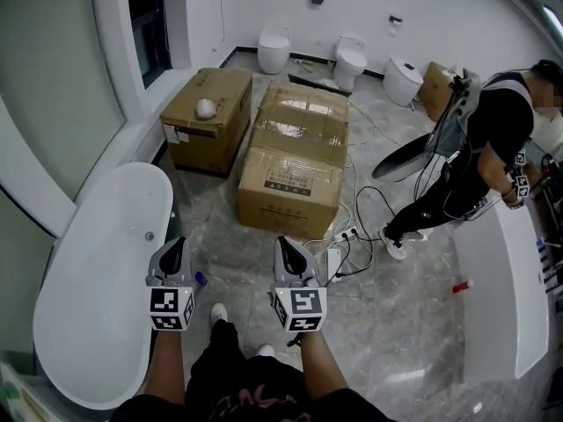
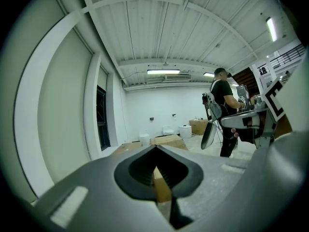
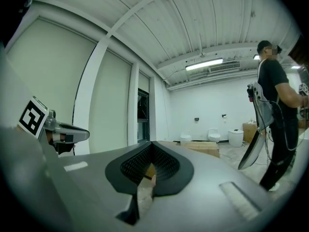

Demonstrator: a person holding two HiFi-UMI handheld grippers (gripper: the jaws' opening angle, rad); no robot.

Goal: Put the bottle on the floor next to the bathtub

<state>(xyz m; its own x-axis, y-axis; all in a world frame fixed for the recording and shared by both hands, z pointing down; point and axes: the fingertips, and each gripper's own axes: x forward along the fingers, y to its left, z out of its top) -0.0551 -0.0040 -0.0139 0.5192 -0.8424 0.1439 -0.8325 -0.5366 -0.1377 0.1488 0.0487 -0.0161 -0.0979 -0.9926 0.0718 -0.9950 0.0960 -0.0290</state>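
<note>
A long white bathtub (image 1: 97,280) fills the left of the head view. On the grey floor just beside its right rim lies a small bottle with a bluish cap (image 1: 201,279), partly hidden by my left gripper (image 1: 175,244). That gripper hangs above the tub's edge, shut and holding nothing; in its own view (image 2: 157,175) the jaws meet with only a thin slit. My right gripper (image 1: 282,243) is held level with it, further right, also shut and empty (image 3: 150,168). Both point away towards the boxes.
Two large cardboard boxes (image 1: 295,152) (image 1: 207,117) stand ahead, with toilets (image 1: 350,60) along the far wall. A power strip and cables (image 1: 347,236) lie on the floor. A person (image 1: 479,148) stands at the right beside another white tub (image 1: 501,297).
</note>
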